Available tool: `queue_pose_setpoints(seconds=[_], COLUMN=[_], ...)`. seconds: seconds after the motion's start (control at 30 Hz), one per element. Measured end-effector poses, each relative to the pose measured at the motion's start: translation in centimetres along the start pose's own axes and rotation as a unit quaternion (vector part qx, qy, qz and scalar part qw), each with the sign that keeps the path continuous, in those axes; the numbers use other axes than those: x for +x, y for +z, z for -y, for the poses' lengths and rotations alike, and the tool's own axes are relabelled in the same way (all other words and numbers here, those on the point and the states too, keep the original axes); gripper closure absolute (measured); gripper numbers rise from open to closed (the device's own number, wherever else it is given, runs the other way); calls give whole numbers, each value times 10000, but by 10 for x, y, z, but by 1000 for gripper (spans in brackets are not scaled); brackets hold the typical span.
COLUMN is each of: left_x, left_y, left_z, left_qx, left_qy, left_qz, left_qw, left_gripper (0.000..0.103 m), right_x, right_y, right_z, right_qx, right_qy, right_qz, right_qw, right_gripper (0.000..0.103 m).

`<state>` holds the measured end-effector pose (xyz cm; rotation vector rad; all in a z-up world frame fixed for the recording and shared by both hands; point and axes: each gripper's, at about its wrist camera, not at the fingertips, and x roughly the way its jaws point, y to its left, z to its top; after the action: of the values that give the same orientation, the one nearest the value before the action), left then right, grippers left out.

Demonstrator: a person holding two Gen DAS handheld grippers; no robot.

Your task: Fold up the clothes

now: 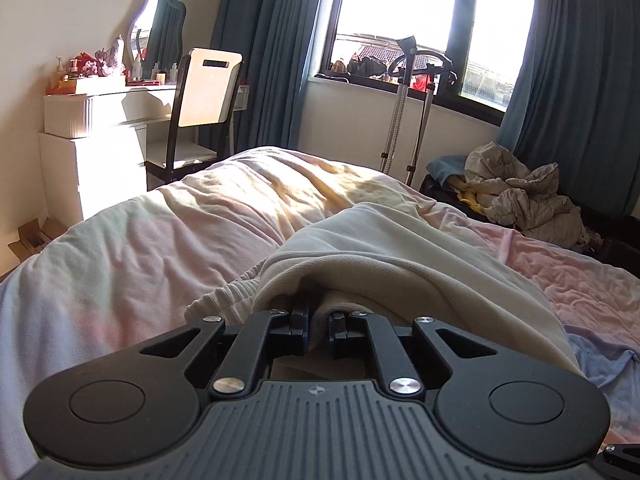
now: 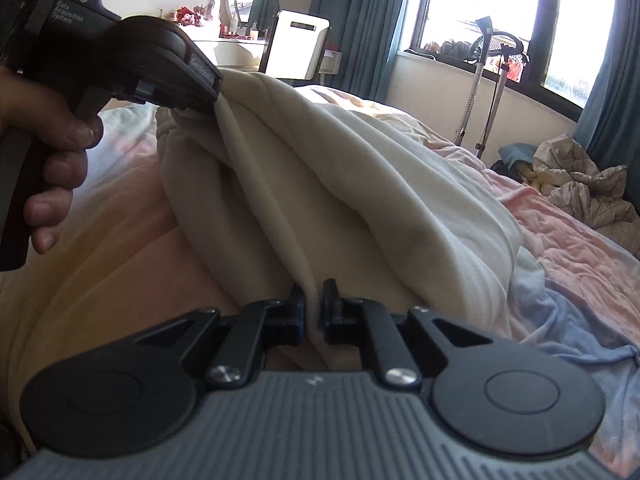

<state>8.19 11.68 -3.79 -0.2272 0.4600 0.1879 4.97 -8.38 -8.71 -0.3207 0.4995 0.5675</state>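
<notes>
A cream sweatshirt (image 1: 384,248) lies lifted over the pink bed cover (image 1: 132,248). My left gripper (image 1: 318,314) is shut on the sweatshirt's ribbed edge, and cloth drapes over its fingertips. In the right wrist view the sweatshirt (image 2: 320,176) hangs stretched between both grippers. My right gripper (image 2: 315,300) is shut on a fold of it. The left gripper (image 2: 188,100) shows at upper left in a hand, clamping the other end higher up.
The bed cover (image 2: 568,256) spreads all around. A chair (image 1: 204,112) and a white dresser (image 1: 100,136) stand beyond the bed at left. A garment steamer stand (image 1: 404,92) is by the window. A crumpled clothes pile (image 1: 524,196) lies at right.
</notes>
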Motion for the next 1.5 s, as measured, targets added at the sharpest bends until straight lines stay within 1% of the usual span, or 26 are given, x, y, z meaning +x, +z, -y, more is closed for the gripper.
queue_pose_setpoints(seconds=[0.07, 0.17, 0.23, 0.3, 0.33, 0.4, 0.43, 0.47, 0.5, 0.6, 0.67, 0.73, 0.8, 0.9, 0.97, 1.0, 1.03, 1.1, 1.13, 1.2, 1.27, 1.33, 1.37, 1.4, 1.43, 1.5], left_x=[-6, -23, -39, -54, -59, -61, -57, -51, -44, -23, -12, -4, 0, 5, 7, 8, 9, 9, 10, 11, 12, 13, 13, 14, 13, 13], left_y=[2, 5, 6, 7, 8, 11, 11, 10, 9, 5, 1, -4, -6, -6, -7, -7, -7, -7, -7, -6, -5, -4, -3, -2, -1, 3], left_z=[-3, -5, -8, -10, -10, -6, -2, 3, 8, 18, 20, 22, 23, 24, 24, 23, 23, 21, 21, 19, 16, 12, 9, 7, 3, -5], left_qx=[-113, -190, -299, -376, -358, -289, -202, -87, 28, 266, 405, 688, 749, 764, 759, 738, 713, 659, 646, 533, 399, 276, 181, 66, -73, -390], left_qy=[-93, -205, -336, -458, -496, -631, -664, -671, -677, -593, -431, -226, -159, -108, -89, -103, -118, -166, -183, -241, -289, -329, -362, -403, -438, -495], left_qz=[-53, -66, 47, 218, 346, 548, 537, 460, 383, 32, -244, -458, -512, -536, -559, -577, -595, -623, -629, -635, -643, -641, -632, -618, -603, -560], left_qw=[9999, 9996, 9990, 9980, 9975, 9961, 9961, 9967, 9970, 9979, 9979, 9963, 9957, 9956, 9955, 9955, 9956, 9957, 9958, 9963, 9967, 9970, 9972, 9973, 9972, 9964], left_gripper=[91, 91, 88, 76, 73, 70, 70, 70, 70, 70, 70, 70, 70, 70, 70, 70, 70, 70, 70, 70, 70, 70, 70, 70, 70, 70], right_x=[-6, -26, -43, -58, -64, -73, -74, -68, -62, -32, -17, -10, -3, 16, 23, 22, 19, 11, 10, 10, 15, 16, 14, 10, 2, -13], right_y=[3, 14, 23, 31, 33, 37, 38, 37, 36, 26, 19, 18, 18, 17, 14, 13, 13, 13, 11, 5, -5, -7, -6, -4, 0, 5], right_z=[2, 6, 12, 22, 26, 33, 34, 34, 33, 34, 32, 26, 19, 12, 20, 29, 40, 55, 55, 50, 34, 27, 27, 29, 31, 27], right_qx=[104, 320, 547, 886, 989, 1179, 1122, 997, 865, 445, 232, 89, -144, -520, -340, -111, 250, 745, 703, 461, -53, -286, -233, -127, 13, -10], right_qy=[55, 200, 387, 673, 690, 698, 465, 197, -72, -456, -495, -469, -510, -922, -1148, -1189, -1162, -1255, -1365, -1558, -1782, -1917, -1924, -1915, -1908, -1932], right_qz=[29, 273, 517, 803, 946, 1230, 1304, 1234, 1148, 663, 539, 607, 645, 548, 500, 492, 529, 576, 518, 356, 205, 183, 213, 277, 409, 667], right_qw=[9999, 9989, 9964, 9905, 9882, 9829, 9840, 9871, 9896, 9958, 9970, 9970, 9965, 9929, 9915, 9916, 9915, 9876, 9868, 9861, 9838, 9809, 9808, 9810, 9808, 9789], right_gripper=[91, 86, 84, 82, 76, 72, 68, 64, 56, 53, 50, 37, 34, 38, 49, 64, 70, 74, 74, 74, 74, 76, 79, 87, 89, 91])
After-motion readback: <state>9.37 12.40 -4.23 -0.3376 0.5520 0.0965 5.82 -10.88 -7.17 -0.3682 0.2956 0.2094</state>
